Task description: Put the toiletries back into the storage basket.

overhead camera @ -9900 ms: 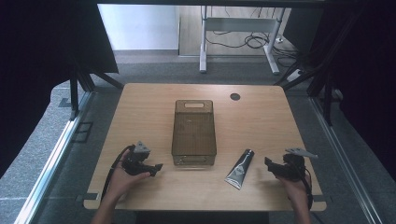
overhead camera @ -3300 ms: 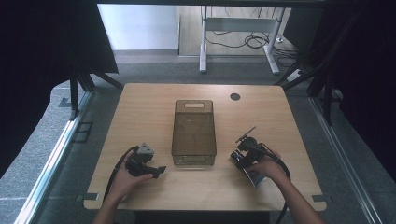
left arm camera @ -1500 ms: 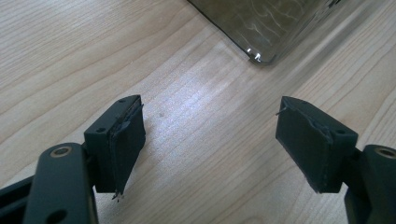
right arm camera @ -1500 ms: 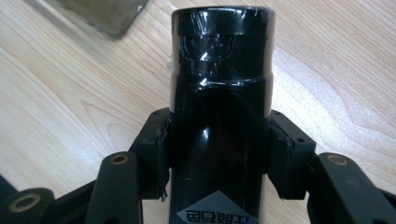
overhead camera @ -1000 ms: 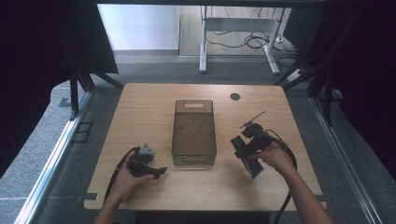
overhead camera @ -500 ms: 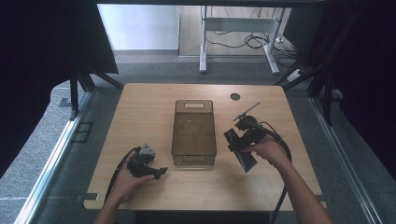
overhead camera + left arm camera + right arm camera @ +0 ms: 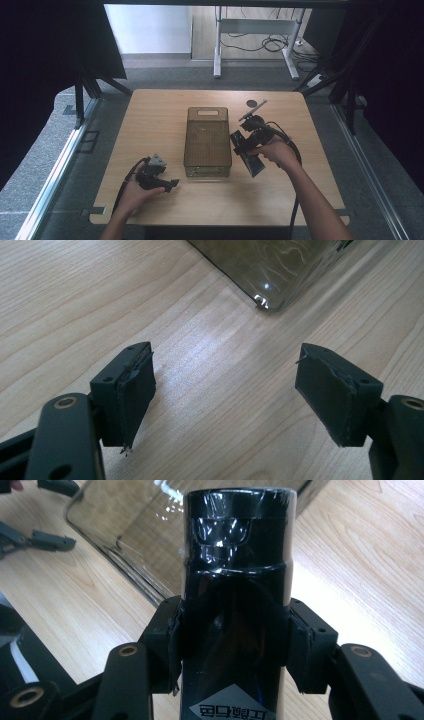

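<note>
My right gripper (image 7: pixel 232 630) is shut on a black tube (image 7: pixel 235 575) with a glossy cap, held off the table just right of a smoky clear plastic bin (image 7: pixel 207 141). In the high view the right gripper (image 7: pixel 244 145) carries the tube (image 7: pixel 252 162) slanting down toward the person, beside the bin's right wall. My left gripper (image 7: pixel 169 184) rests at the table's front left, near the bin's front left corner. Its jaws stand wide open (image 7: pixel 225 390) over bare wood, with the bin's corner (image 7: pixel 265 270) ahead.
The wooden table (image 7: pixel 150 115) has a round black grommet (image 7: pixel 251 103) at the back right. The bin's floor looks bare. Beyond the table stand a desk frame (image 7: pixel 255 45) with cables and dark curtains at both sides.
My right gripper has lifted the tube and carried it away from the person, along the bin's right side. The left gripper has stayed put.
</note>
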`<state>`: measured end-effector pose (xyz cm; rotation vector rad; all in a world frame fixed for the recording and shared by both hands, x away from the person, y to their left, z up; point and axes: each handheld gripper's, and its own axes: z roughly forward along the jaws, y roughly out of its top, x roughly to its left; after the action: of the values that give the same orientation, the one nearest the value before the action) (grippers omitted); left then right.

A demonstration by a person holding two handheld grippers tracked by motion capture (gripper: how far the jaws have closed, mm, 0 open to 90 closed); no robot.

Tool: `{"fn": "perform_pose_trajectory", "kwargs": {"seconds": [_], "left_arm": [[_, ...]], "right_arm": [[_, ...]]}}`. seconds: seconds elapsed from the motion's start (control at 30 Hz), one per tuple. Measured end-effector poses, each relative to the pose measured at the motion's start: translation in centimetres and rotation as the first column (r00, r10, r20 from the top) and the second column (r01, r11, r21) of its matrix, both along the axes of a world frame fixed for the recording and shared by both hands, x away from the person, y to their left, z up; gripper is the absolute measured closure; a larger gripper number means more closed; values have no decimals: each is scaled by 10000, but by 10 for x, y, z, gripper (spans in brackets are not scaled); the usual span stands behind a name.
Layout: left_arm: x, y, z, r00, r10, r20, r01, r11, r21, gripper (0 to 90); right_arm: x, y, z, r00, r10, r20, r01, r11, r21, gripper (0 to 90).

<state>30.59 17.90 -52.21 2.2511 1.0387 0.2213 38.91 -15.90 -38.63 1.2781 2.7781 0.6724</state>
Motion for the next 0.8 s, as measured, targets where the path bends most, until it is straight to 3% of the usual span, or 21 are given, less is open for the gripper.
{"fn": "perform_pose_trajectory", "kwargs": {"seconds": [0.8], "left_arm": [[-1,-3,0,9999,-159,-14,159,9999,5,243]], "right_arm": [[25,49,11,9988,314,-374,-298,9986,437,473]]}}
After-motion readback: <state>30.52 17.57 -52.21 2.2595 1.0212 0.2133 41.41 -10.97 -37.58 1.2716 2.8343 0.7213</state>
